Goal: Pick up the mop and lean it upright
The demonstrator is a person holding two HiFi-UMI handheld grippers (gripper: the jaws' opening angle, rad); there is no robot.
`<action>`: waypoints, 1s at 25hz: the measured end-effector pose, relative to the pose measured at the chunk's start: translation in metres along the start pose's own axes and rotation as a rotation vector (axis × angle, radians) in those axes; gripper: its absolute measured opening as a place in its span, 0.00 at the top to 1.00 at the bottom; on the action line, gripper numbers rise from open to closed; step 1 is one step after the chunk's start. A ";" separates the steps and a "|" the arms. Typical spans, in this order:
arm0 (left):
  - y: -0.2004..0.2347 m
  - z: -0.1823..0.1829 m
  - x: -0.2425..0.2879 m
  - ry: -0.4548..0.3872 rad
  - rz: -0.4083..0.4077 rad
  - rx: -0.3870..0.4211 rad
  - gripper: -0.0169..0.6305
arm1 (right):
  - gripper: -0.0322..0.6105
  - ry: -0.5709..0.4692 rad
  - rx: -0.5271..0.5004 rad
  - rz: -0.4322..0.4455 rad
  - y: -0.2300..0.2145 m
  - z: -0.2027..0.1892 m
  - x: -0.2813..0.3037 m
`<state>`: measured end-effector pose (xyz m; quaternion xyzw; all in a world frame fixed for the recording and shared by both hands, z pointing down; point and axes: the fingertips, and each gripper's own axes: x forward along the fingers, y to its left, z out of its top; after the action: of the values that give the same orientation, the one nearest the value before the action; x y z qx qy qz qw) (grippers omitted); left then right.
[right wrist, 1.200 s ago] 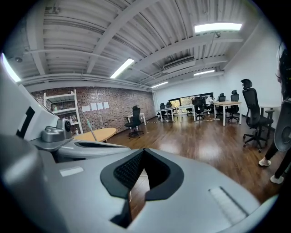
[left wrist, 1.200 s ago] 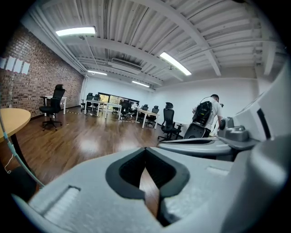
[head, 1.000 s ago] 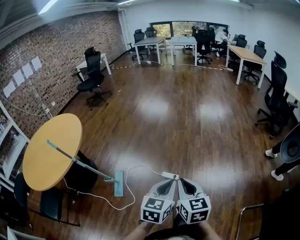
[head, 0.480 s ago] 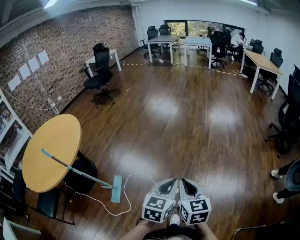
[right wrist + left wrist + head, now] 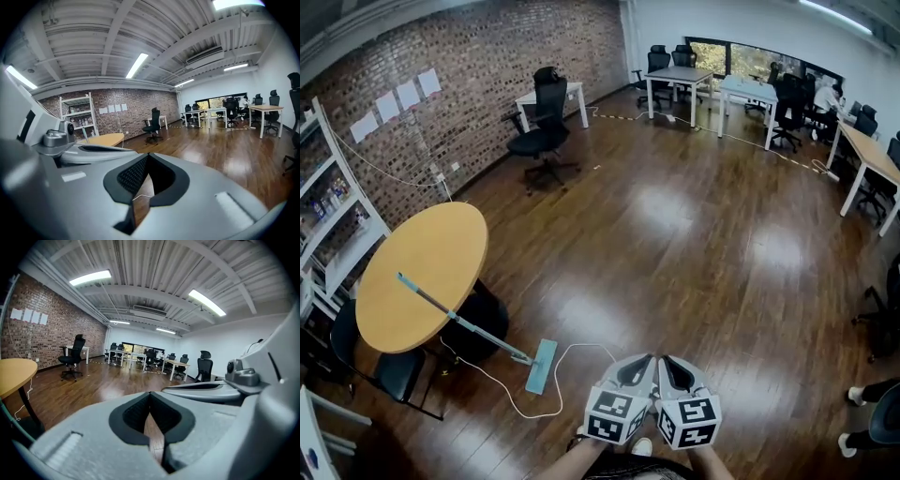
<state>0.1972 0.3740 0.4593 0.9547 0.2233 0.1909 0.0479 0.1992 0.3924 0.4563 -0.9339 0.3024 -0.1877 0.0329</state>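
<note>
The mop [image 5: 467,325] has a teal flat head [image 5: 540,366] resting on the wooden floor and a long handle slanting up to the left, its top end lying on the round yellow table [image 5: 420,274]. Both grippers sit side by side at the bottom of the head view, to the right of the mop head and apart from it. My left gripper [image 5: 639,366] is shut with nothing in it [image 5: 150,397]. My right gripper [image 5: 671,367] is shut and empty too [image 5: 147,159]. Only a thin slice of floor shows between each pair of jaws.
A white cable [image 5: 534,394] loops over the floor by the mop head. A black chair [image 5: 380,375] stands under the table, and shelves [image 5: 333,225] line the brick wall at left. An office chair [image 5: 542,141] and desks [image 5: 750,94] stand farther back.
The head view has swung left: table, mop and shelves have shifted right in frame and the right-hand chairs have slid out. The grippers stay shut in the same place.
</note>
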 end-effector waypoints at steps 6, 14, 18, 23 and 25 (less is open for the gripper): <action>0.058 0.001 -0.011 -0.031 0.103 -0.033 0.97 | 0.95 0.016 -0.060 0.094 0.035 0.005 0.048; 0.158 -0.015 -0.051 -0.061 0.311 -0.122 0.97 | 0.95 0.052 -0.145 0.297 0.116 0.002 0.119; 0.200 -0.017 -0.077 -0.077 0.402 -0.162 0.97 | 0.95 0.080 -0.182 0.390 0.159 0.002 0.147; 0.256 -0.026 -0.115 -0.114 0.537 -0.230 0.97 | 0.95 0.105 -0.257 0.528 0.221 -0.004 0.176; 0.276 -0.028 -0.129 -0.132 0.589 -0.254 0.97 | 0.95 0.116 -0.285 0.585 0.244 -0.006 0.188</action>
<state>0.1925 0.0694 0.4899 0.9750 -0.0915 0.1605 0.1237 0.2025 0.0854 0.4814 -0.7904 0.5825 -0.1791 -0.0629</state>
